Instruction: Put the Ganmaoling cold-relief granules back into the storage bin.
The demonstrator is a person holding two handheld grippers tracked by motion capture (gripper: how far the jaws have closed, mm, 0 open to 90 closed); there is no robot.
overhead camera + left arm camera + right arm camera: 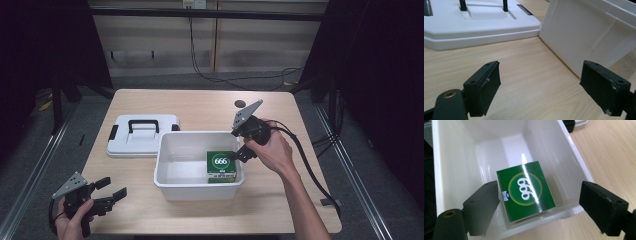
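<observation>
Over the white bin's (172, 180) right end, the right tool (239, 153) hangs jaws apart above the green box (525, 190), apparently just released or about to be gripped. The left tool (114, 194) waits near the worktop's (200, 107) front corner, jaws apart and empty, and the lid (142, 135) lies aside so the bin is open.

The green box (526, 190) carries the number "666" in white digits inside a circle on its top face. No other text is legible.
</observation>
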